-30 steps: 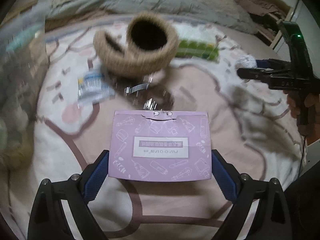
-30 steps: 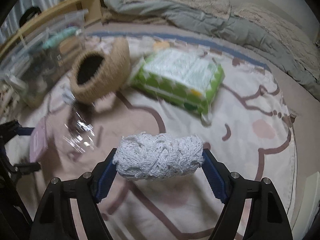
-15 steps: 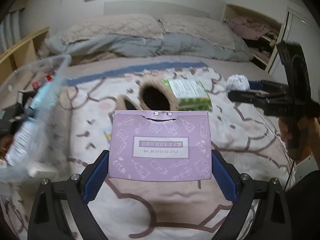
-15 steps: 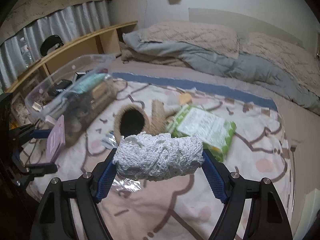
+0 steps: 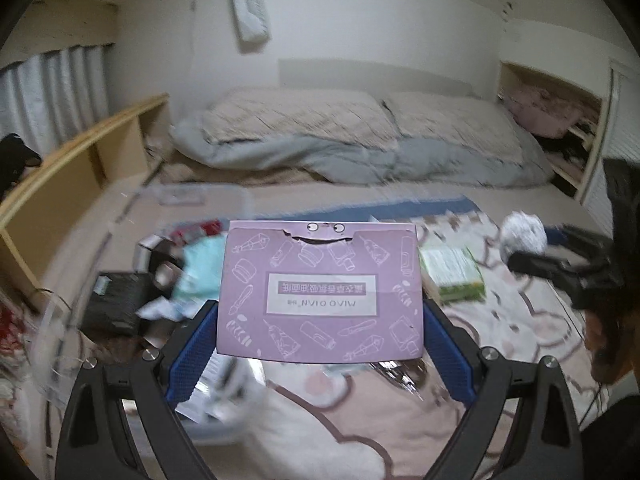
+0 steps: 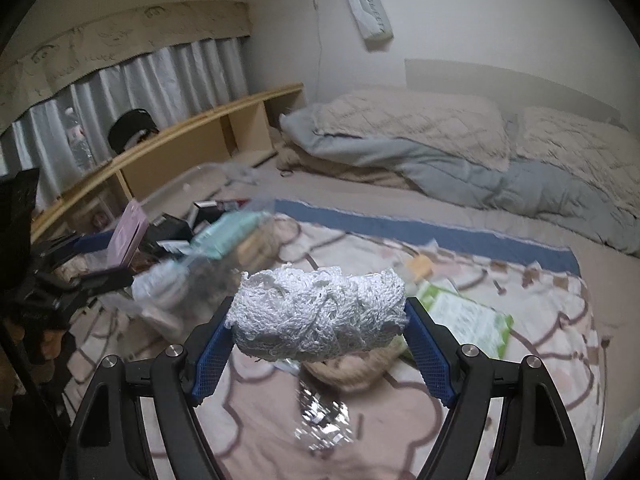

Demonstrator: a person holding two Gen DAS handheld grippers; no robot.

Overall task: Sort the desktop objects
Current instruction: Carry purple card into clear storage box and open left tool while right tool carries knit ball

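A flat purple box (image 5: 320, 292) with a white label hangs above the patterned blanket (image 5: 520, 320), and my left gripper (image 5: 320, 344) is shut on its two side edges. My right gripper (image 6: 320, 344) is shut on a white knitted bundle (image 6: 320, 312), also held up in the air. In the left wrist view the right gripper (image 5: 560, 264) and the bundle (image 5: 524, 234) show at the right. In the right wrist view the left gripper (image 6: 92, 256) and the purple box (image 6: 128, 236) show at the left, beside a clear plastic bin (image 6: 180, 188).
The clear bin (image 5: 100, 248) holds several small items. A green tissue pack (image 6: 468, 316), a woven basket (image 6: 352, 368) and a foil wrapper (image 6: 320, 420) lie on the blanket. Pillows and a grey duvet (image 6: 460, 164) lie behind, with a wooden shelf (image 6: 180, 140) along the left.
Both grippers have risen and tipped upward with their loads still held. The blanket and basket have dropped low in view, and the wall, bed and clear bin have come into view.
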